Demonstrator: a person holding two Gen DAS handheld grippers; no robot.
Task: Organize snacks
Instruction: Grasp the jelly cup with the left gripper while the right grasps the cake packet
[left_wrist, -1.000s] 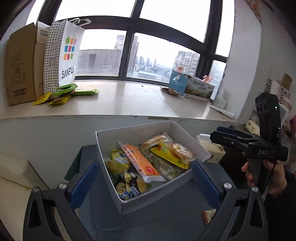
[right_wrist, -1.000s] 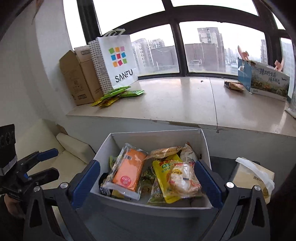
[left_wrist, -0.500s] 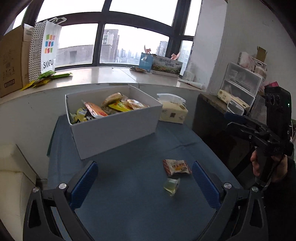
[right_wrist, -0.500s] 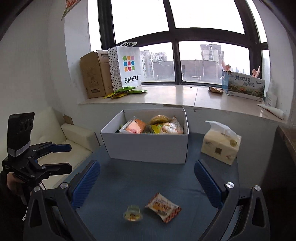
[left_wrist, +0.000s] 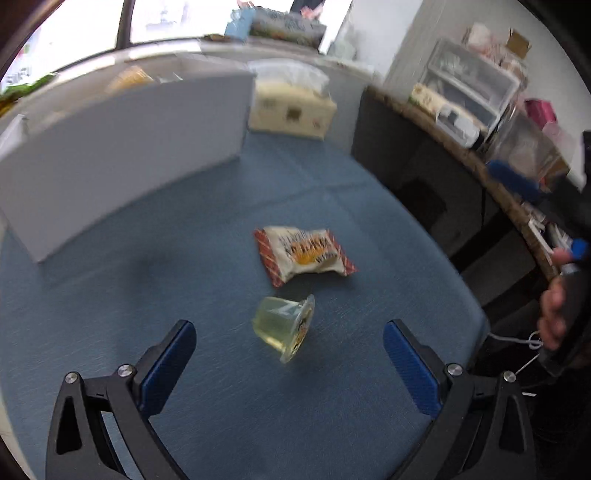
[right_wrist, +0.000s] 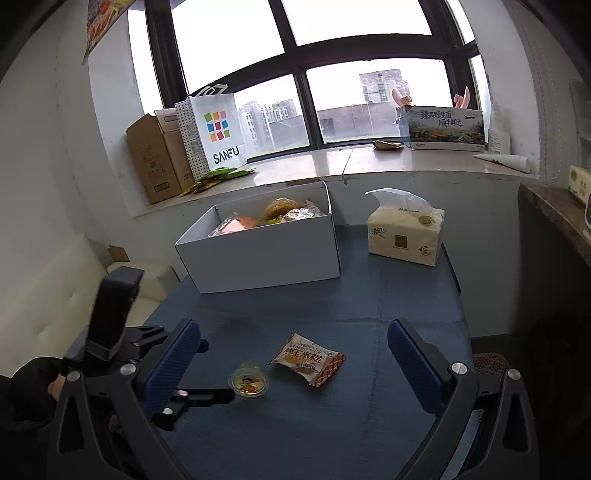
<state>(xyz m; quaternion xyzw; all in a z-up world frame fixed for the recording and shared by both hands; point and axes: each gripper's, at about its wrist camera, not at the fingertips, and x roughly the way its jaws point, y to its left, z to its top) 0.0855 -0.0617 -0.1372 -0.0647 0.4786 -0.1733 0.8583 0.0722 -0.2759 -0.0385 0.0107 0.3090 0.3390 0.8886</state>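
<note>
Dropped from white snack box (left_wrist: 122, 136) toward jelly cup (left_wrist: 284, 325), left gripper (left_wrist: 288, 354) spread wide; right gripper (right_wrist: 293, 354) spread, idle. Cup tipped beside rice-cake packet (left_wrist: 304, 254) on blue tablecloth (left_wrist: 184, 258); risk: rolls away, squashes under pinch.

A tissue pack (right_wrist: 404, 236) sits on the blue table (right_wrist: 369, 306); behind, a windowsill holds what looks like a shopping bag (right_wrist: 216, 134).

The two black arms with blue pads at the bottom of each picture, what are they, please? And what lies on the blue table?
They are hand-held claws, one in each of a person's hands, each with a camera looking along its fingers. One picture is from the left claw, the other from the right claw. Both are open and hold nothing. On the table lie a jelly cup and a snack packet, loose. Behind them stand a white box full of snacks and a tissue pack.
</note>
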